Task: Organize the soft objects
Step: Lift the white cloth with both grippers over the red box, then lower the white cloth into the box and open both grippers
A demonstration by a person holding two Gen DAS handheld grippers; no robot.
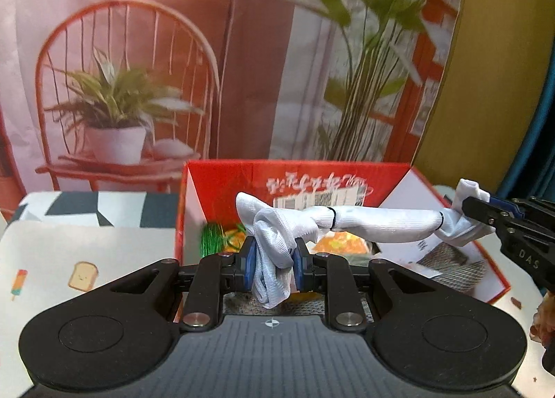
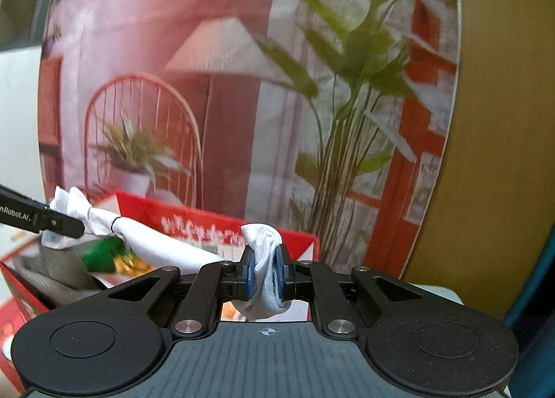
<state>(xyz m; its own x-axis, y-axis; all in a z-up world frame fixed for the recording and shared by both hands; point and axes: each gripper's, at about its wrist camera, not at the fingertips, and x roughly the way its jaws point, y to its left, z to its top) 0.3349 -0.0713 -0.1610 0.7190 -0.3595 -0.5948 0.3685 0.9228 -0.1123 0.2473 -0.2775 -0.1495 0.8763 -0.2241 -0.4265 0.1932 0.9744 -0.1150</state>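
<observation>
you are holding a white cloth bundle point(image 1: 378, 224) stretched between both claws, and it is hanging above the open red box point(image 1: 222, 183). the left gripper point(image 1: 274, 259) is nearly closed, its blue pads pinching 1 bunched end of the cloth. the right gripper point(image 2: 266, 273) is clamped fully down on the other end, with a tuft of fabric poking up between its pads. in the left wrist view the right claw is reaching in from the right edge, gripping just beyond 1 of the 2 thin black bands point(image 1: 333, 217) that are cinching the roll.

the box is already holding other soft things: something green point(image 1: 211, 238), an orange printed piece point(image 1: 343, 243) and a grey knitted item point(image 1: 454, 266).

the risks from here, as i judge them: you are gripping only loose ends, so pulling the claws further apart could be slipping fabric out of a pad or sliding a band off, letting the roll unravel. releasing 1 side first could be swinging the bundle against the box wall or dropping it outside onto the printed tablecloth point(image 1: 69, 259). lowering it while stretched this wide could be catching it on the box rims rather than letting it settle inside.
</observation>
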